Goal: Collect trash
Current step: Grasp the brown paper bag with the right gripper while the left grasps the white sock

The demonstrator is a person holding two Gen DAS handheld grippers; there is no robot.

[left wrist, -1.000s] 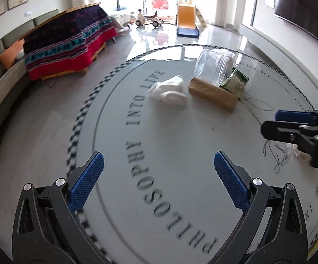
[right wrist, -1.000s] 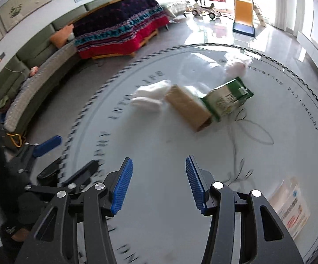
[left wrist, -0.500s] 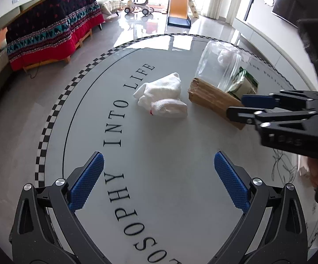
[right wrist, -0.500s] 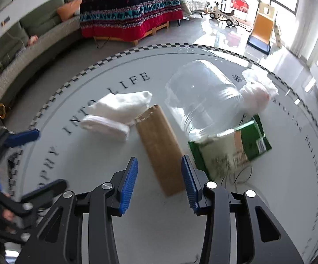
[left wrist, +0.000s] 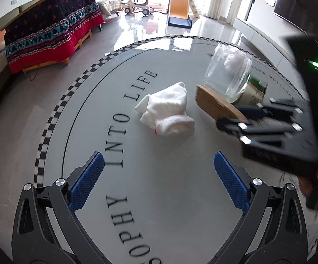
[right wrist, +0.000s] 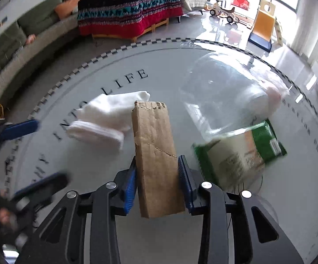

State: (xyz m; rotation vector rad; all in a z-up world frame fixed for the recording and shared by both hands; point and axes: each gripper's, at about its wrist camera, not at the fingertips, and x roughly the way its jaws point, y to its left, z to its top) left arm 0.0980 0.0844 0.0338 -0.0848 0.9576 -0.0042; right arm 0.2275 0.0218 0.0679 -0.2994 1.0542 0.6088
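Here, the labelled notes
Right gripper: the right gripper [right wrist: 156, 176] sits low centre in the right wrist view, its blue pads closed against both long edges of the cardboard [right wrist: 154, 160], so it looks gripped, though I cannot tell whether it has left the table
Why that hold: taking the strip across its narrow width near the torn near end likely gives the pads two straight edges to press
Left gripper: the left gripper [left wrist: 159, 184] fills the bottom of the left wrist view, fingers spread wide and holding nothing, aimed toward the sock [left wrist: 166, 112] at mid frame, probably its own pick
Cardboard place: centre of the right wrist view, just right of the sock, with the jar [right wrist: 225, 101] at upper right and the green packet [right wrist: 240, 154] at right, partly under the jar's edge
Table: the round printed table [left wrist: 181, 209] carries all the trash in one cluster; a white wad [right wrist: 273, 99] lies behind the jar
Change, right: half a second ago the pads stood apart over the cardboard's near end; now they are pressed to its sides and the strip runs up between them
Change, left: the left gripper has moved closer to the sock, fingers as wide as before
Judgement: first item is being taken, the rest is not yet collected
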